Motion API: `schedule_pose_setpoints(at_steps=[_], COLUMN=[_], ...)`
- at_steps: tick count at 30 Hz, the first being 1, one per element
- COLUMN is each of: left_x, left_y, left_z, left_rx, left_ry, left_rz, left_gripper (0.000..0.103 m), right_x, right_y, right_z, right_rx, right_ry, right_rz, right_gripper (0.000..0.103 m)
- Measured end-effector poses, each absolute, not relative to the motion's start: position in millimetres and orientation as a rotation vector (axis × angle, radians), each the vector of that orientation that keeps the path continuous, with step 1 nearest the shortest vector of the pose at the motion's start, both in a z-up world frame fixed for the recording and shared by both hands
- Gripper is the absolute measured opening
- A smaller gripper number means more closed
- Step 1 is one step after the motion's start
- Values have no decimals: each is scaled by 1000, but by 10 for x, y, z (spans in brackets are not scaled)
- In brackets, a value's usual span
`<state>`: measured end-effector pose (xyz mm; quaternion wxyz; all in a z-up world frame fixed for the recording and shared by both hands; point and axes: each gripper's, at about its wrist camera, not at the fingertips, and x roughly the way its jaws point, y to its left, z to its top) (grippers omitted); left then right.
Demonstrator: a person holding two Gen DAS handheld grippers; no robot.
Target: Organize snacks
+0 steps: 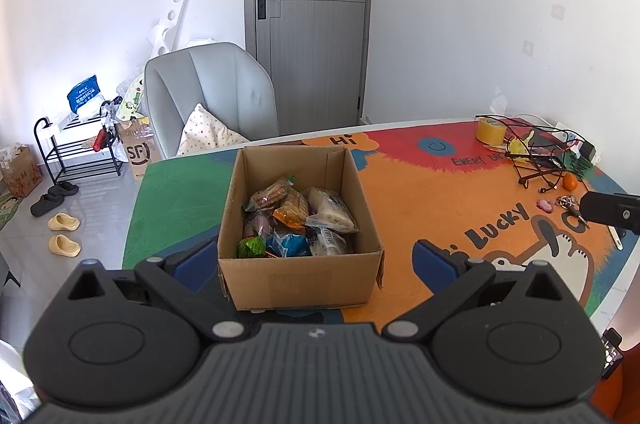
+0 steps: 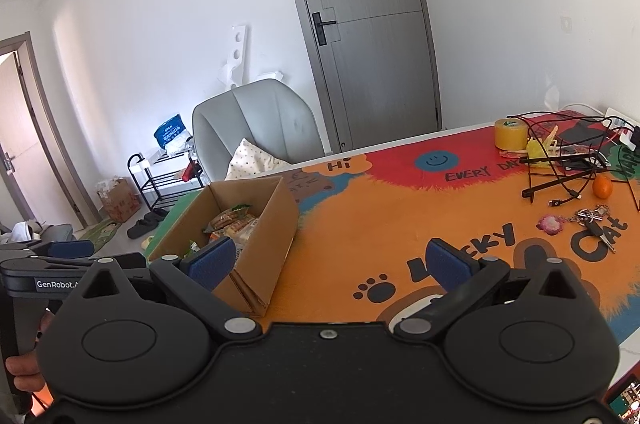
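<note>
An open cardboard box point(image 1: 300, 276) stands on the colourful table mat point(image 1: 420, 208). Several wrapped snacks point(image 1: 298, 220) lie inside it. My left gripper point(image 1: 316, 258) is open and empty, hovering just in front of the box with its blue pads on either side of the near wall. In the right wrist view the box point(image 2: 256, 248) is at the left with snacks point(image 2: 232, 224) showing inside. My right gripper point(image 2: 330, 262) is open and empty above the mat, to the right of the box. The left gripper's body point(image 2: 60, 264) shows at the left edge.
At the table's far right lie a yellow tape roll point(image 2: 511, 133), tangled black cables point(image 2: 560, 164), a small orange point(image 2: 602, 187), keys point(image 2: 592, 220) and a pink charm point(image 2: 550, 224). A grey chair point(image 1: 212, 96) stands behind the table. A shoe rack point(image 1: 80, 152) stands on the floor at left.
</note>
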<state>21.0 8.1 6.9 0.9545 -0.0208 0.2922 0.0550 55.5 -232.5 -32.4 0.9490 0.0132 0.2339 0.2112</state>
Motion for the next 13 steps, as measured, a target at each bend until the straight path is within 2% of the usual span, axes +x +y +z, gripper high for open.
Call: schedule_pose_setpoints(at_steps=[13], left_x=[219], left_y=[98], left_z=[40], left_rx=[-43], left_ry=[597], left_rz=[101], left_gripper=[103], right_x=[566], right_y=[-2318], right_z=[-332], right_rx=[21], right_ry=[478], right_rz=[429], right_gripper=[103])
